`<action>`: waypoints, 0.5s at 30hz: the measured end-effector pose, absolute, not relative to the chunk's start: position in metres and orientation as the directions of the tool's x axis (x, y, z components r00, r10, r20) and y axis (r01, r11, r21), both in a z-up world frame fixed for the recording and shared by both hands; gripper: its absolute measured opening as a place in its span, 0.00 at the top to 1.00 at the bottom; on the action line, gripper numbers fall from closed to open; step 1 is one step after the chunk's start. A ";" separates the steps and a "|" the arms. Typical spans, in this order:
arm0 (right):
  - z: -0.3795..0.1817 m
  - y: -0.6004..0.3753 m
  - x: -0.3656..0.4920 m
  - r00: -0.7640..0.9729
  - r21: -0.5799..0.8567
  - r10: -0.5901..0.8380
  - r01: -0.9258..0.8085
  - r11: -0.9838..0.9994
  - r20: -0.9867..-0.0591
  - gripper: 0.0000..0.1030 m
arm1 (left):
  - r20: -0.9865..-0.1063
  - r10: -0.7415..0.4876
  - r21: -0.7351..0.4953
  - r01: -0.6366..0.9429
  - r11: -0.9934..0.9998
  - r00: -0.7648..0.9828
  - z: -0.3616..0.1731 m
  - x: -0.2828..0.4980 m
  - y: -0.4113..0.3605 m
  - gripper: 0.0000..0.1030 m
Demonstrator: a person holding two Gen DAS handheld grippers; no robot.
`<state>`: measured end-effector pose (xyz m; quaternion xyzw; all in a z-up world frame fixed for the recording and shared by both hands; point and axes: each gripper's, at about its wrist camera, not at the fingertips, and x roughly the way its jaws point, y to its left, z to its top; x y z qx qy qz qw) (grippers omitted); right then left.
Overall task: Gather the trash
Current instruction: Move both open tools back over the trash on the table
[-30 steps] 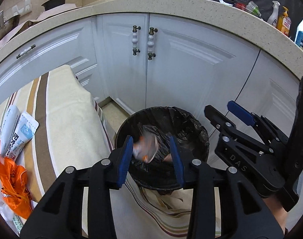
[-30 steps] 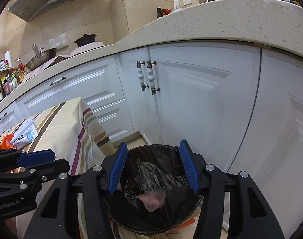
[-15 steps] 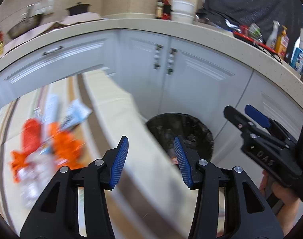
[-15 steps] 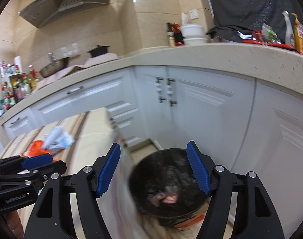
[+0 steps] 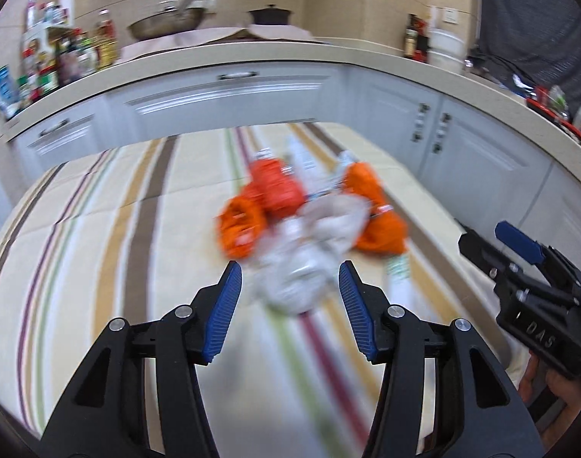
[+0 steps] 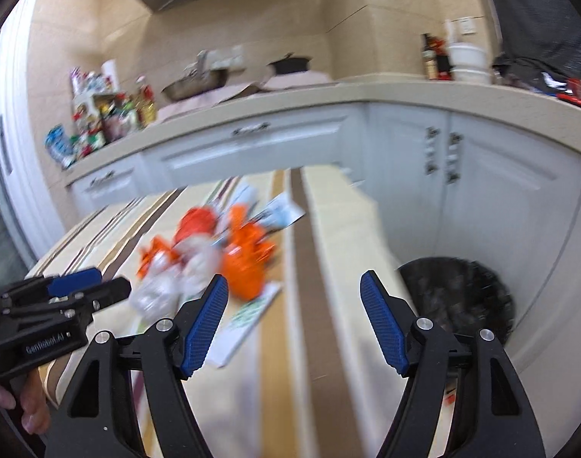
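A blurred pile of trash lies on the striped tablecloth (image 5: 99, 229): orange wrappers (image 5: 275, 191), crumpled clear plastic (image 5: 309, 263) and white packets (image 5: 397, 274). My left gripper (image 5: 289, 282) is open and empty, just short of the clear plastic. My right gripper (image 6: 294, 301) is open and empty over the table's right edge; it also shows in the left wrist view (image 5: 519, 252). The pile shows in the right wrist view (image 6: 244, 263) to the left of its fingers. The black-lined trash bin (image 6: 465, 297) stands on the floor right of the table.
White kitchen cabinets (image 5: 252, 99) and a beige countertop (image 5: 290, 59) curve behind the table, with bottles (image 5: 61, 57), a pan and a pot on top. A flat white paper (image 6: 248, 324) lies near the right gripper's left finger.
A piece of trash fell from my left gripper into the bin. Both grippers then swung left from above the bin to the table, and now face the trash pile.
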<state>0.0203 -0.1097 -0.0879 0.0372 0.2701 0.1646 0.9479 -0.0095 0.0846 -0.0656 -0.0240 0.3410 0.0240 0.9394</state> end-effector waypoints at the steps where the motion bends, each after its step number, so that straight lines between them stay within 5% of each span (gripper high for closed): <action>1: -0.091 -0.102 0.019 0.794 0.152 0.336 -0.301 0.941 -0.507 0.32 | -0.643 0.040 -0.029 -0.076 0.997 0.765 -0.068 -0.013 0.092 0.50; 11: -0.121 -0.067 0.023 0.753 0.063 0.271 -0.294 0.954 -0.600 0.32 | -0.661 0.051 -0.067 -0.126 0.990 0.748 -0.086 -0.030 0.125 0.50; 15: -0.129 -0.066 0.027 0.737 0.048 0.253 -0.287 0.957 -0.627 0.41 | -0.666 0.031 -0.083 -0.115 0.990 0.745 -0.090 -0.032 0.124 0.50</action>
